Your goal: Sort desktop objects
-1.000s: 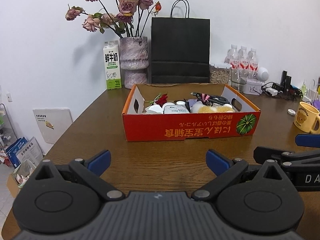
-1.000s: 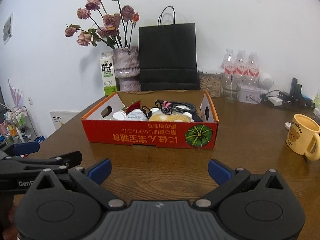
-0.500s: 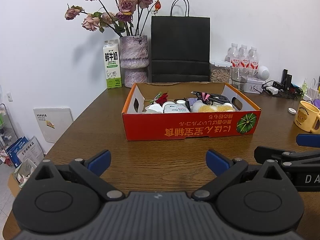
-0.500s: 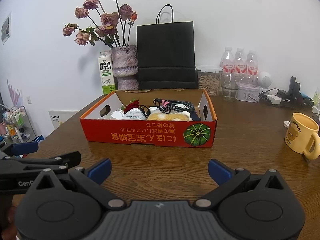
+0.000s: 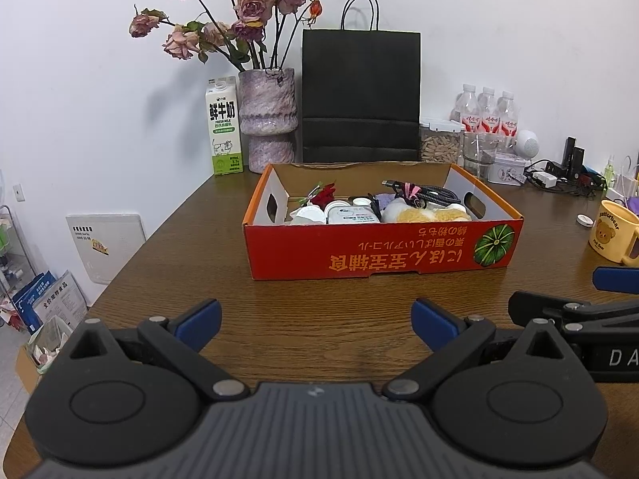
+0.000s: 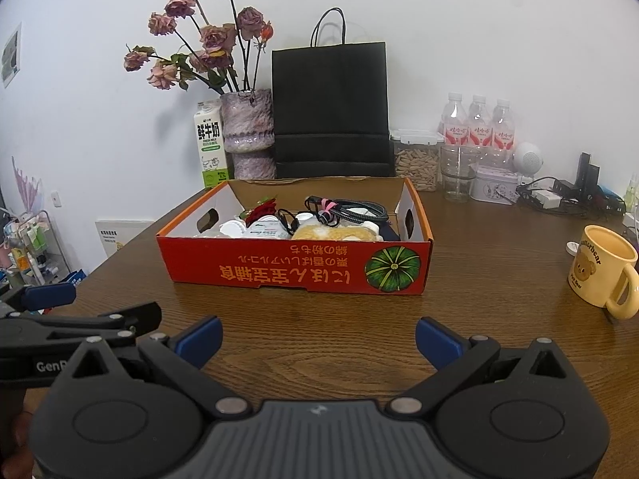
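A red cardboard box [image 5: 379,249] [image 6: 295,271] with a pumpkin print sits mid-table. Inside lie white lidded cups [image 5: 307,215], a red flower [image 5: 323,195], a coiled black cable [image 5: 431,195] [image 6: 355,211] and a yellow plush thing [image 5: 423,213] [image 6: 339,233]. My left gripper [image 5: 315,321] hovers open over bare wood in front of the box, holding nothing. My right gripper [image 6: 317,337] is likewise open and empty, short of the box's front wall. Each gripper shows at the edge of the other's view.
A yellow bear mug [image 6: 603,271] [image 5: 617,235] stands right of the box. Behind it are a black paper bag [image 5: 359,95], a vase of dried roses [image 5: 271,115], a milk carton [image 5: 223,125], water bottles [image 6: 475,127], a glass [image 6: 459,177] and tangled chargers [image 6: 559,195]. The table's left edge drops to floor clutter.
Both views have shifted slightly; the box sits a little lower and farther in frame. The jaws stay equally wide apart.
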Tool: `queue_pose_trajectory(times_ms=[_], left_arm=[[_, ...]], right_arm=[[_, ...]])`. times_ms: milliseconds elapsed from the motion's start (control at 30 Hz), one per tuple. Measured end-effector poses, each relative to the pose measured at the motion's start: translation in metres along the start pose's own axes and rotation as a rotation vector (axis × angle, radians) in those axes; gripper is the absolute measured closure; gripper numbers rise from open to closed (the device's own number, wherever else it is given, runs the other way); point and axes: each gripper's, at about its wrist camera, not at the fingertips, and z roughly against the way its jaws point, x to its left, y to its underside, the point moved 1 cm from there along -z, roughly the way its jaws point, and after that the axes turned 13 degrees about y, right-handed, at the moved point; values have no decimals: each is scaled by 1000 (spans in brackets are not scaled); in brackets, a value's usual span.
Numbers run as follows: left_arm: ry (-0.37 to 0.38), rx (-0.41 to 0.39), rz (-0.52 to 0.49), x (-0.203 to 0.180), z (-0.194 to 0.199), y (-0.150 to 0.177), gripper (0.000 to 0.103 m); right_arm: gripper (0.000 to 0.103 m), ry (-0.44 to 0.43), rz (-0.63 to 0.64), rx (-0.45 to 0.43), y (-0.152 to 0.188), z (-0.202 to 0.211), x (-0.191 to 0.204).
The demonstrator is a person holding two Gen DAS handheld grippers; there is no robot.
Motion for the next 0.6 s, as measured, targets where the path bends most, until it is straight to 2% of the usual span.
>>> queue_pose_trajectory(times_ms=[600], left_arm=[[0, 3, 1, 1, -2, 1, 0]], right_arm=[[0, 2, 1, 1, 0, -2, -1]])
